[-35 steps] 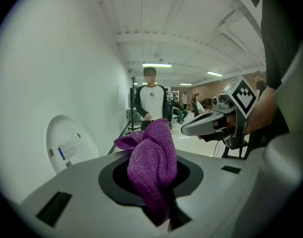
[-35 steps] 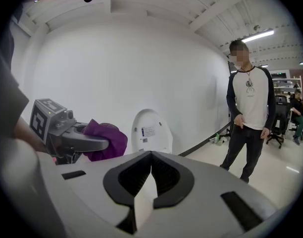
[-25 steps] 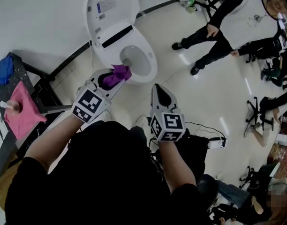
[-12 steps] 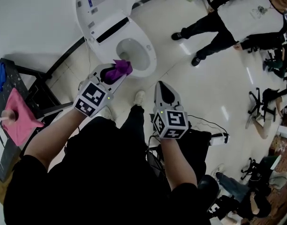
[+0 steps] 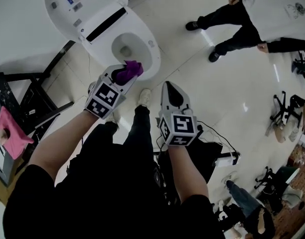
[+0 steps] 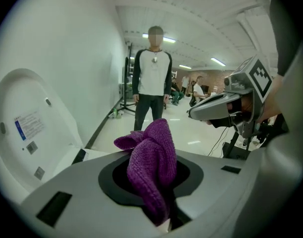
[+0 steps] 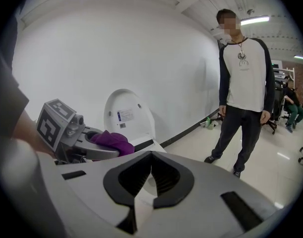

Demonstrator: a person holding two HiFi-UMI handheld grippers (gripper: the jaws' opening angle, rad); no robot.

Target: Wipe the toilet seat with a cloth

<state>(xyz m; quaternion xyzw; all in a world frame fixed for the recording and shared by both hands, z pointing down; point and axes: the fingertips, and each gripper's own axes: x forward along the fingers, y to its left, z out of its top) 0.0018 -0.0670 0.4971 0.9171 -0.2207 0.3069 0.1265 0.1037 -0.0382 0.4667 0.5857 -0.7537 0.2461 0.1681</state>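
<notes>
Left gripper point(image 5: 130, 76) clenched on purple cloth point(image 5: 126, 69) — has advanced onto toilet seat point(image 5: 152, 51) front rim; wiping about to start. Right gripper point(image 5: 169, 86) closed, empty — idle.

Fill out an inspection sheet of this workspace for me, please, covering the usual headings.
Surface: white toilet seat is down, the white oval lid is raised; no dirt can be made out.
Job's things: purple knitted cloth, bunched, over the seat's front rim; contact cannot be told.
Clutter: pink cloth on a black metal rack at the left.
Grippers: left tongs shut on the purple cloth; right tongs shut, empty, held off the toilet.
Cables: thin black cable loops over the glossy pale floor.
Surroundings: person in a white and black top stands near; others sit further off.
</notes>
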